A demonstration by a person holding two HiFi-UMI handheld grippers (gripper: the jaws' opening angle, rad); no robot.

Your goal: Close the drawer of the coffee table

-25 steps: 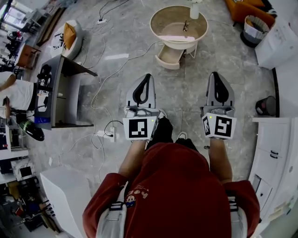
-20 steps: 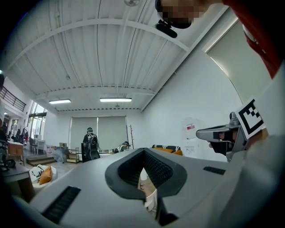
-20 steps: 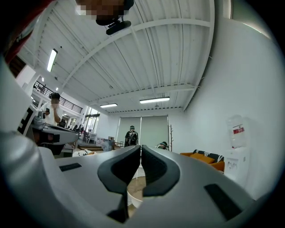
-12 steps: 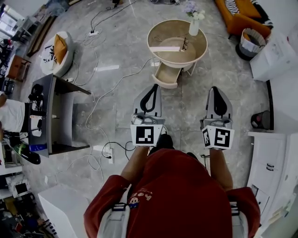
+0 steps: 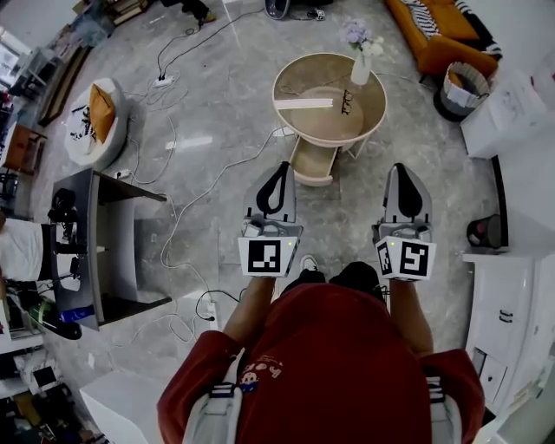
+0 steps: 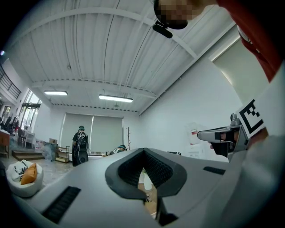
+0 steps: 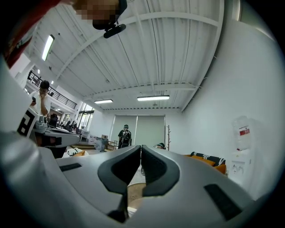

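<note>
The round beige coffee table [image 5: 299,121] stands on the marble floor ahead, with a vase of flowers [image 5: 361,66] on its far edge. Its drawer [image 5: 312,165] is pulled out toward me on the near side. My left gripper [image 5: 280,168] is shut and empty, its tip a little left of the drawer's front and short of it. My right gripper [image 5: 404,170] is also shut and empty, off to the right of the table. In the left gripper view the left gripper [image 6: 143,152] has its jaws together, with the vase [image 6: 145,179] behind. In the right gripper view the right gripper [image 7: 140,147] shows part of the table top [image 7: 136,192].
Cables [image 5: 204,186] trail across the floor left of the table. A grey desk [image 5: 104,247] and a round cushioned seat [image 5: 95,121] stand at the left. An orange sofa [image 5: 438,26], a basket [image 5: 466,82], a dark bin [image 5: 486,232] and white cabinets [image 5: 512,295] line the right.
The person has walked forward with both grippers held out. The table and its open drawer are now much nearer to the gripper tips. Both jaws stayed together.
</note>
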